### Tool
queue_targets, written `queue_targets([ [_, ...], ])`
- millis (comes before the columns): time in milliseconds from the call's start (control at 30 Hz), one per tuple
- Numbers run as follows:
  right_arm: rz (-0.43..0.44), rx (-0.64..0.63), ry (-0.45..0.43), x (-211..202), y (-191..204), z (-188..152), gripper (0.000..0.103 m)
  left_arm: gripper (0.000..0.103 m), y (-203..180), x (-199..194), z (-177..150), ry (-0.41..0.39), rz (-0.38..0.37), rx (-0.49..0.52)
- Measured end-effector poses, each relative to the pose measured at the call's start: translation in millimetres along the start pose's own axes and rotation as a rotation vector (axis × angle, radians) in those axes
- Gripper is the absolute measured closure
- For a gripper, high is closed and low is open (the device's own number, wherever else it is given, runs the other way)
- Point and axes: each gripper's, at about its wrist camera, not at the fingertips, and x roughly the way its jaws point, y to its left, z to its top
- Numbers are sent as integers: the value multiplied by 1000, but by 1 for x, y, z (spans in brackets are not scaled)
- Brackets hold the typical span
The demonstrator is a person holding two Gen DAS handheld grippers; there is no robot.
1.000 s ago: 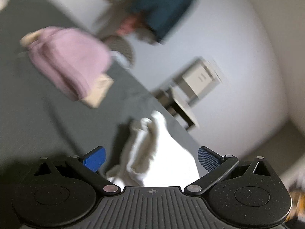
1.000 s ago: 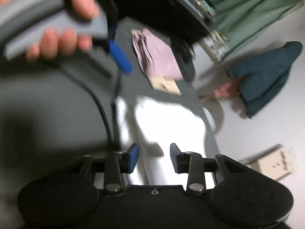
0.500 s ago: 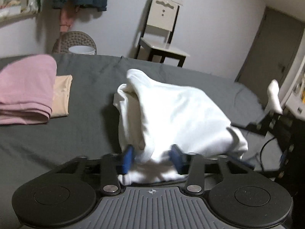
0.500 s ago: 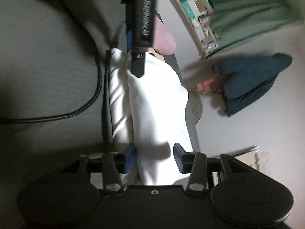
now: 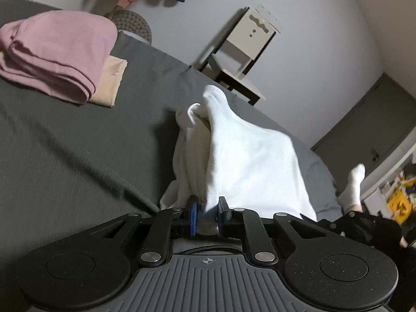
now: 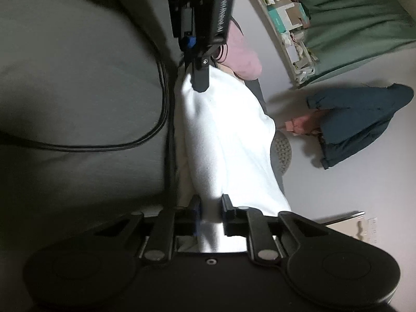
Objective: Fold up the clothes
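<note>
The left hand-held gripper [image 5: 206,217] has its blue-padded jaws pinching an edge of the bundled white cotton garment [image 5: 249,161], which rises toward twelve o'clock in its view, above the dark grey bed sheet [image 5: 65,140]. The right hand-held gripper [image 6: 211,214] is likewise pressed onto another edge of the same garment, and in its view the cloth stretches up to the left one at twelve o'clock. Holding two edges apart probably keeps the fabric taut so a fold can be laid cleanly. A folded pink knit garment [image 5: 54,52] lies on a folded beige cloth [image 5: 111,80] at ten o'clock in the left view, well apart, likely a pile of finished pieces. A black cable [image 6: 124,140] trails across the sheet.
</note>
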Motion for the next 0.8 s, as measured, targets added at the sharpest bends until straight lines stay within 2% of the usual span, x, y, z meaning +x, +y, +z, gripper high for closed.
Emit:
queue_targets([
  [67, 4, 26, 6, -1, 0, 3, 67, 77, -5, -6, 2, -25, 34, 25],
  [100, 34, 81, -3, -9, -5, 5, 61, 76, -7, -10, 3, -39, 56, 36],
  [167, 94, 193, -22, -25, -17, 7, 55, 64, -13, -23, 6, -92, 126, 53],
  [200, 130, 287, -48, -30, -32, 6, 52, 62, -16, -30, 7, -120, 139, 63],
  [267, 203, 476, -98, -40, -62, 2, 49, 62, -24, -43, 9, -189, 116, 104],
  [367, 281, 765, -149, -35, -119, -16, 47, 62, -46, -50, 6, -241, 4, 225],
  [467, 366, 826, -203, -9, -155, -30, 41, 62, -69, -38, -1, -214, -62, 343],
  [533, 426, 725, -217, 14, -164, -24, 38, 62, -74, -21, -6, -166, -74, 356],
  [567, 455, 675, -225, 26, -168, -22, 35, 62, -73, -14, -8, -147, -76, 331],
  [633, 496, 611, -219, 47, -170, -14, 35, 62, -66, -1, -11, -108, -69, 257],
  [733, 623, 630, -221, 79, -177, -1, 35, 62, -53, 6, -12, -80, -38, 168],
  [800, 686, 634, -214, 97, -177, 9, 33, 62, -47, 4, -12, -76, -62, 128],
])
